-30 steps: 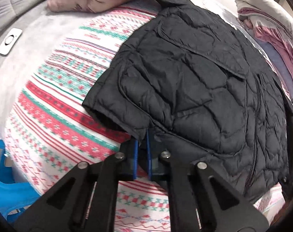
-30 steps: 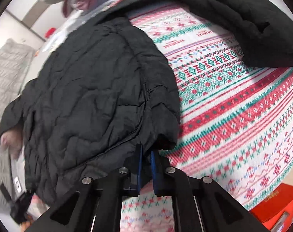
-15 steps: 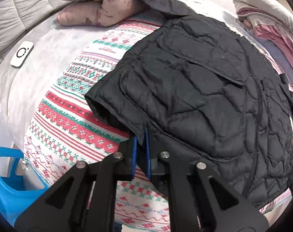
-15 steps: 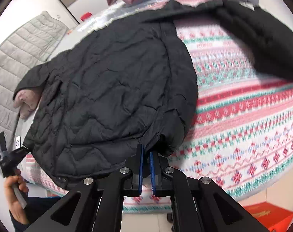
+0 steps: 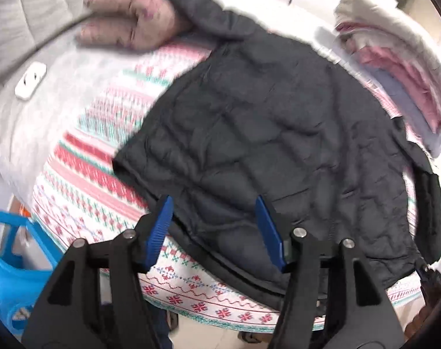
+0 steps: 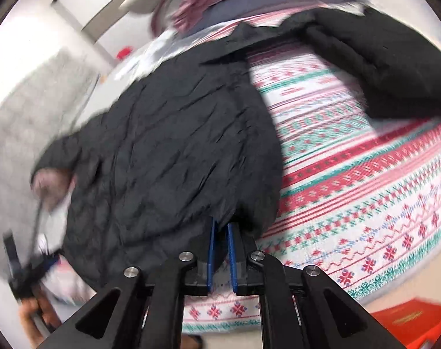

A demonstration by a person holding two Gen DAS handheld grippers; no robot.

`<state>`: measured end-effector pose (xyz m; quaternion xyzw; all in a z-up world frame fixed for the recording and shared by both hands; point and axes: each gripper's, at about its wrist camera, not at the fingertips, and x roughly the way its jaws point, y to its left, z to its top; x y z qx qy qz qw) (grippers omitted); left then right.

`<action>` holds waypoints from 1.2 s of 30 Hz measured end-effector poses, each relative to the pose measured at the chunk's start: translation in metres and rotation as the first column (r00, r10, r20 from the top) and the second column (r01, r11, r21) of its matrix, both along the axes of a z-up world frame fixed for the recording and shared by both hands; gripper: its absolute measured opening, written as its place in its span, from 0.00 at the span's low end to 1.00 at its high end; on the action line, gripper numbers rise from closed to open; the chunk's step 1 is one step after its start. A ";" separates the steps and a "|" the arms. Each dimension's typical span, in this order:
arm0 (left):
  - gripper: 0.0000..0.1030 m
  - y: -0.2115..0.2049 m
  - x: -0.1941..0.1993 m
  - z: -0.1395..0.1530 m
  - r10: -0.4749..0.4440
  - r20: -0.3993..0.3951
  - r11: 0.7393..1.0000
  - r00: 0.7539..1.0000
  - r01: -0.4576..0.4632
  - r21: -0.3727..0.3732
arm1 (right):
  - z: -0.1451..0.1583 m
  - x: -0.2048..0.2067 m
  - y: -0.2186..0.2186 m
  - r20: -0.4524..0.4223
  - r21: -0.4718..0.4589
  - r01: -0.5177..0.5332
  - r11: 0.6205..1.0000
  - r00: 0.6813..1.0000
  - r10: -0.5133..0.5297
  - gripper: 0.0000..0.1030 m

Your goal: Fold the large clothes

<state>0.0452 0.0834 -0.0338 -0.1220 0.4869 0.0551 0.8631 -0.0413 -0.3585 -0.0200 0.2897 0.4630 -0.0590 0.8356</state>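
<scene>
A black quilted jacket point(image 5: 264, 133) lies spread on a patterned red, green and white blanket point(image 5: 98, 151). It also shows in the right wrist view point(image 6: 168, 151). My left gripper point(image 5: 214, 203) is open, its blue pads standing apart over the jacket's near hem. My right gripper point(image 6: 222, 229) has its jaws close together on the jacket's hem at the other corner. One sleeve point(image 5: 188, 5) lies over a pink pillow point(image 5: 130, 23). The frames are blurred by motion.
A stack of folded clothes point(image 5: 394, 58) sits at the far right. A second dark garment point(image 6: 394, 58) lies on the blanket. A white remote point(image 5: 30, 80) lies on grey bedding. A blue plastic stool point(image 5: 14, 267) stands at left. An orange box point(image 6: 409, 320) sits low at right.
My left gripper has opened and let go of the jacket hem. Both grippers have drawn back toward the blanket's near edge, and the jacket lies flatter.
</scene>
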 end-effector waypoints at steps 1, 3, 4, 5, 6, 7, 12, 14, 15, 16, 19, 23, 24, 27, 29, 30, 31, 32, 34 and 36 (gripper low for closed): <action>0.61 -0.002 -0.004 0.011 -0.007 0.022 1.000 1.000 0.006 0.019 | 0.001 0.001 -0.006 -0.003 0.015 0.036 0.999 0.999 -0.036 0.10; 0.65 -0.002 -0.009 0.031 -0.018 0.071 1.000 0.997 0.017 0.017 | 0.000 0.006 -0.008 0.003 0.062 0.075 0.995 0.997 -0.075 0.10; 0.70 0.000 -0.011 0.041 -0.016 0.101 1.000 0.995 0.016 0.005 | 0.000 0.010 -0.006 0.007 0.077 0.082 0.994 0.997 -0.082 0.11; 0.72 0.002 -0.014 0.051 -0.009 0.129 1.000 0.992 0.010 -0.006 | 0.000 0.014 0.000 0.010 0.076 0.079 0.994 0.997 -0.080 0.12; 0.76 0.004 -0.016 0.060 -0.005 0.154 1.000 0.988 0.007 -0.014 | 0.001 0.016 0.005 0.009 0.066 0.073 0.995 0.997 -0.074 0.12; 0.77 0.005 -0.016 0.069 -0.009 0.178 1.000 0.984 0.012 -0.018 | 0.003 0.019 0.009 0.008 0.056 0.069 0.996 0.998 -0.069 0.12; 0.79 0.014 -0.004 0.093 -0.030 0.217 0.998 0.976 0.041 -0.047 | 0.038 0.015 0.015 0.140 0.063 0.154 0.986 0.977 -0.162 0.13; 0.79 0.018 0.009 0.095 -0.023 0.215 0.994 0.976 0.045 -0.097 | 0.052 0.019 0.015 0.221 0.062 0.148 0.987 0.962 -0.158 0.14; 0.79 0.017 0.013 0.095 -0.017 0.219 0.993 0.976 0.042 -0.107 | 0.055 0.023 0.014 0.279 0.033 0.144 0.989 0.949 -0.148 0.16; 0.80 0.016 0.021 0.092 -0.004 0.221 0.992 0.975 0.032 -0.120 | 0.053 0.026 0.013 0.314 0.001 0.153 0.988 0.938 -0.145 0.18; 0.81 0.005 0.046 0.071 0.000 0.185 0.989 0.983 0.028 -0.148 | 0.024 0.040 0.001 0.274 -0.009 0.216 0.976 0.939 -0.205 0.18; 0.81 -0.010 0.086 0.040 -0.024 0.087 0.969 0.996 0.044 -0.241 | 0.036 0.037 -0.020 0.382 0.109 0.130 0.985 0.910 -0.163 0.18; 0.81 -0.013 0.093 0.037 -0.020 0.079 0.963 0.997 0.041 -0.266 | 0.041 0.035 -0.021 0.405 0.081 0.110 0.991 0.904 -0.133 0.18; 0.81 -0.026 0.116 0.035 -0.006 0.096 0.947 0.995 0.037 -0.318 | 0.039 0.035 -0.027 0.430 0.101 0.003 0.995 0.902 -0.047 0.22; 0.82 -0.046 0.134 0.025 -0.044 0.086 0.943 0.995 0.069 -0.325 | 0.026 0.043 -0.033 0.363 0.175 -0.066 0.982 0.932 -0.002 0.38; 0.82 -0.061 0.142 0.014 -0.088 0.064 0.942 0.994 0.104 -0.319 | 0.018 0.046 -0.032 0.254 0.189 -0.075 0.979 0.967 0.025 0.45; 0.82 -0.072 0.148 0.004 -0.123 0.048 0.943 0.991 0.132 -0.307 | 0.012 0.048 -0.030 0.143 0.176 -0.078 0.981 0.988 0.053 0.49; 0.82 -0.085 0.154 -0.010 -0.171 0.029 0.944 0.985 0.173 -0.281 | 0.007 0.045 -0.024 0.030 0.141 -0.098 0.985 0.995 0.095 0.49; 0.82 -0.100 0.162 -0.033 -0.207 -0.029 0.957 0.978 0.196 -0.215 | 0.015 0.036 -0.021 0.065 0.104 -0.123 0.987 0.991 0.117 0.49; 0.82 -0.105 0.167 -0.048 -0.213 -0.089 0.962 0.973 0.194 -0.190 | 0.030 0.030 -0.027 0.116 0.080 -0.066 0.995 0.992 0.057 0.49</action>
